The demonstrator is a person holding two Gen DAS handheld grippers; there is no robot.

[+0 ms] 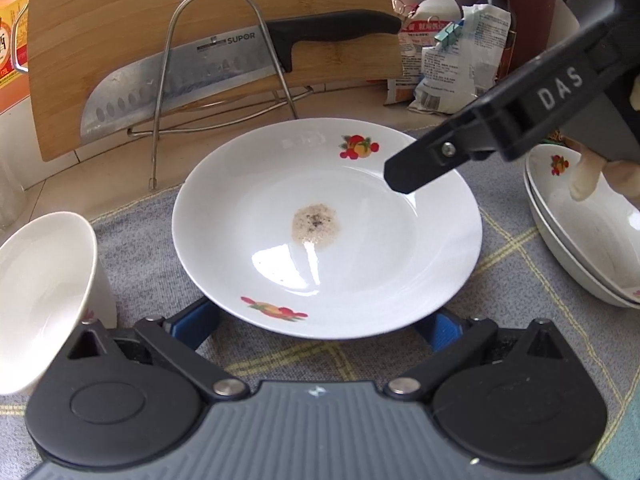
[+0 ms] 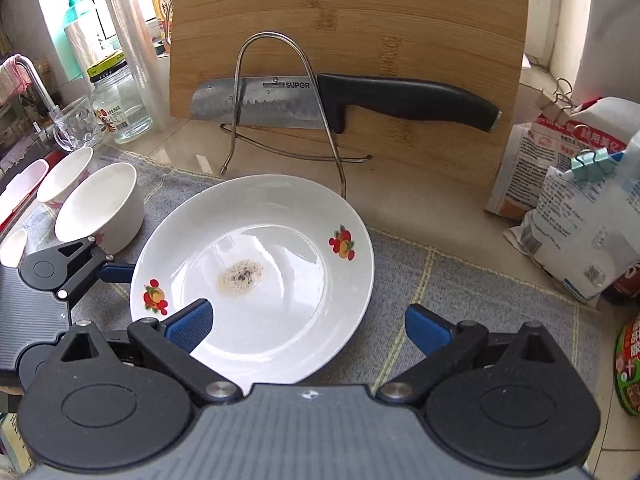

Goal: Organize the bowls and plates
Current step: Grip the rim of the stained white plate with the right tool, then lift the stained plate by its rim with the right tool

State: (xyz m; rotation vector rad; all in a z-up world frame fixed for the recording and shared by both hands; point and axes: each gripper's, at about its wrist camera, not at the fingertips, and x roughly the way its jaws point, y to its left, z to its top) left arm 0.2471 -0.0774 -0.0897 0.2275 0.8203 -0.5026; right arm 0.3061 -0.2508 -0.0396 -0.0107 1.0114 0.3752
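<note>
A white plate (image 1: 326, 228) with fruit prints and a brown residue spot lies on a grey cloth mat; it also shows in the right wrist view (image 2: 256, 280). My left gripper (image 1: 320, 326) is open, its blue fingers partly hidden under the plate's near rim. My right gripper (image 2: 310, 330) is open, one finger over the plate's near rim, the other off its right side. It reaches in from the right in the left wrist view (image 1: 404, 180). Two stacked white bowls (image 1: 584, 236) sit right of the plate. A white bowl (image 1: 44, 292) stands left of the plate, with another behind it (image 2: 66, 174).
A bamboo cutting board (image 2: 348, 40) leans behind on a wire rack (image 2: 276, 100) with a knife (image 2: 344, 100). Food bags (image 2: 580, 200) stand at the right. A glass jar (image 2: 120, 100), a glass mug (image 2: 76, 124) and a tap (image 2: 36, 80) are at the far left.
</note>
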